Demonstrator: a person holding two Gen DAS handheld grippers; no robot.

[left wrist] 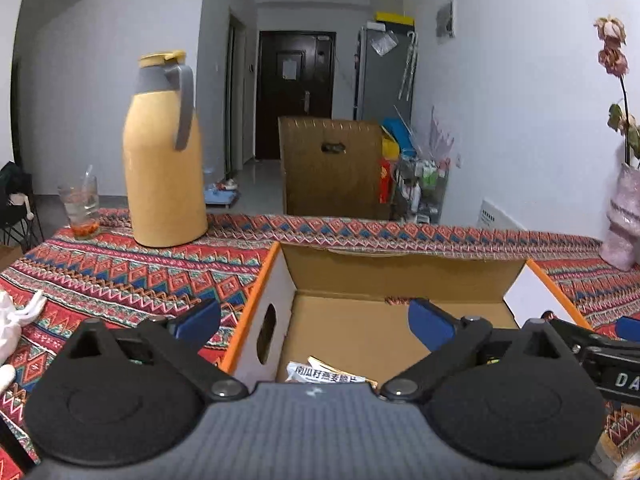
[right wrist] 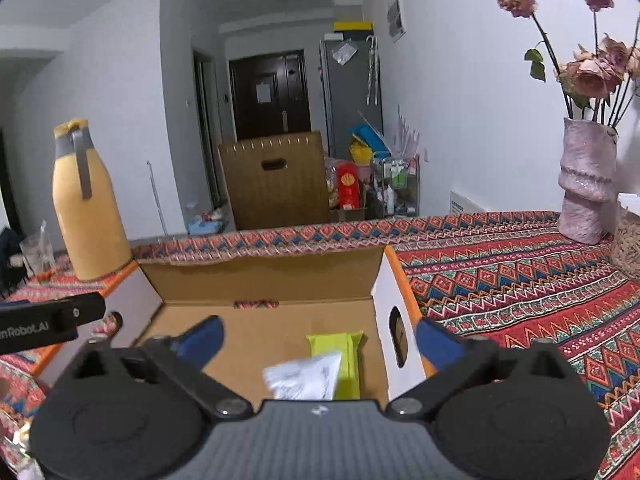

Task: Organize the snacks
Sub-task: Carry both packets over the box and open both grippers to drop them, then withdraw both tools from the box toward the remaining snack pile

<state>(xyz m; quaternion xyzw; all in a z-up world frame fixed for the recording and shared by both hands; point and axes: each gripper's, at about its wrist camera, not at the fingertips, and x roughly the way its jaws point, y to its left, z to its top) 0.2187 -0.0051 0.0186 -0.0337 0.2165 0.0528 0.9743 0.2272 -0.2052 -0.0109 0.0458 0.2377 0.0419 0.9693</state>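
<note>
An open cardboard box (left wrist: 400,276) with orange edges and cut-out handles sits on the patterned tablecloth. My left gripper (left wrist: 314,324) is open and holds nothing. Its left finger hangs outside the box's left wall, the other over the inside. Below it, a white snack packet (left wrist: 326,374) with printed text lies on the box floor. My right gripper (right wrist: 318,340) is also open and empty, straddling the right wall of the box (right wrist: 260,280). Inside the box are a yellow-green packet (right wrist: 346,350) and a blurred white packet (right wrist: 304,376) overlapping it.
A yellow thermos jug (left wrist: 164,160) and a glass (left wrist: 82,208) stand at the table's far left. A pink vase (right wrist: 584,184) of dried roses and a jar (right wrist: 626,248) stand at the far right. White plastic (left wrist: 12,320) lies at the left edge.
</note>
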